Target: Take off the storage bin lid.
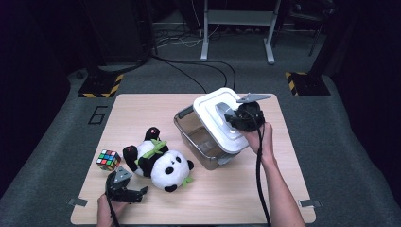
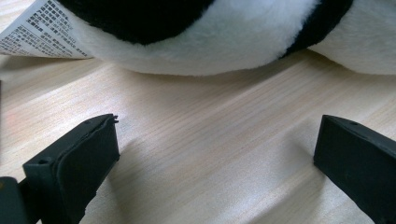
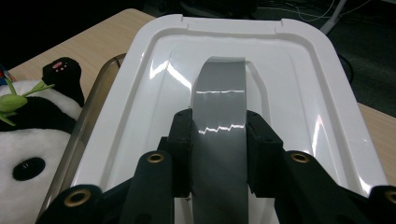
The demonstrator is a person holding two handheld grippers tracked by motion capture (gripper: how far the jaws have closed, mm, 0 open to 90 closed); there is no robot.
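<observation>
Near the front edge of the bench, my left hand-held gripper rests low with its jaws wide apart and nothing between them. It waits just beside the toy panda, so I think it is ready to pick it up. A colour cube sits near the left edge. Farther back, toward the right side, my right hand-held gripper is squeezed tight on the grey handle of the white lid. The lid sits tilted over the clear box, so the box is partly open for the toy.
</observation>
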